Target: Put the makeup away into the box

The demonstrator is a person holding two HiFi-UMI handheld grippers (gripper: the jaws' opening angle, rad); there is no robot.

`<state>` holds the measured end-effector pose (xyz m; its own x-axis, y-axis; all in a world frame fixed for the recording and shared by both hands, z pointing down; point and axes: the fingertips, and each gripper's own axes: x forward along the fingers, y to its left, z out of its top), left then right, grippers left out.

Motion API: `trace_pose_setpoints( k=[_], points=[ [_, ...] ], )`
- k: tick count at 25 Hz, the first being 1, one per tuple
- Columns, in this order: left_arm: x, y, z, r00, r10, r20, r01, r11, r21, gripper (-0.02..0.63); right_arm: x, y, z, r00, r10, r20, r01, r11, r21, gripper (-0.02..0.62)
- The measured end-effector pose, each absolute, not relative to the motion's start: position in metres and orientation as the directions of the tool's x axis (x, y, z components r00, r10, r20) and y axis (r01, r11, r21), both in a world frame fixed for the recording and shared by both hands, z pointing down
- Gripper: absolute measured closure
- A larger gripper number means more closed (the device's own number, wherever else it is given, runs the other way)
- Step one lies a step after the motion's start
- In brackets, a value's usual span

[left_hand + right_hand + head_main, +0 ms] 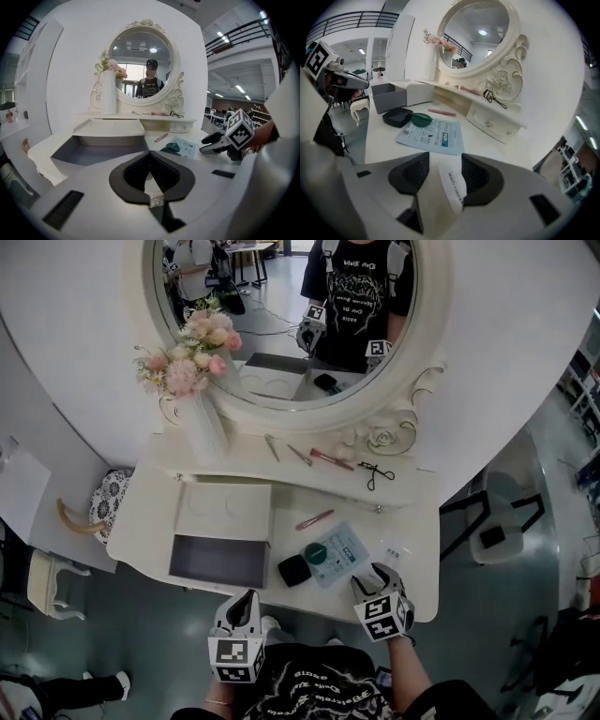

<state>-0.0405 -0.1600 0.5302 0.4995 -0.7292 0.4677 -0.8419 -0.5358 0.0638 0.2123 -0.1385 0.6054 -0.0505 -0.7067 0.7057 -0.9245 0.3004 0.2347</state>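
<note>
- Hovering over the bench's front edge, the right claw (443, 161) is standing wide around a small white packet (452, 187), pads not pressing, probably lining up a pick.
- The left claw (150, 154) is pinching shut on nothing, pointing toward the box (217, 562).
- That box is sitting open near the front-left corner, seemingly empty.
- Mid-bench, a black compact (294, 570) and a green case (316, 553) are lying unpacked.
- A pink pencil (314, 519) is lying farther back.

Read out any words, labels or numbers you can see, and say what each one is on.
"BEAUTY TOOLS": white packet between the jaws of the right gripper.
Blue-and-white sachet: print too small to read.
Black shirt in the mirror: print too blurred.
Marker cubes: patterns only, no words.
</note>
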Motion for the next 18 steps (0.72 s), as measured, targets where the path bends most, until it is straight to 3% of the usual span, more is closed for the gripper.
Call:
trace_pose_setpoints(
  k=[13,18],
  points=[
    [-0.043,-0.165,0.533,0.477,-0.738,0.477,-0.854,-0.517,0.055,0.591,0.214,-0.141,0.611,-0.025,-0.696,0.718,-0.925,0.29,0.248,0.398],
    [-0.036,-0.165,0.529,0.502,-0.731,0.463,-0.844,-0.53,0.08,0.591,0.213,-0.139,0.616,-0.079,-0.692,0.717,-0.946,0.279,0.165,0.457]
  ],
)
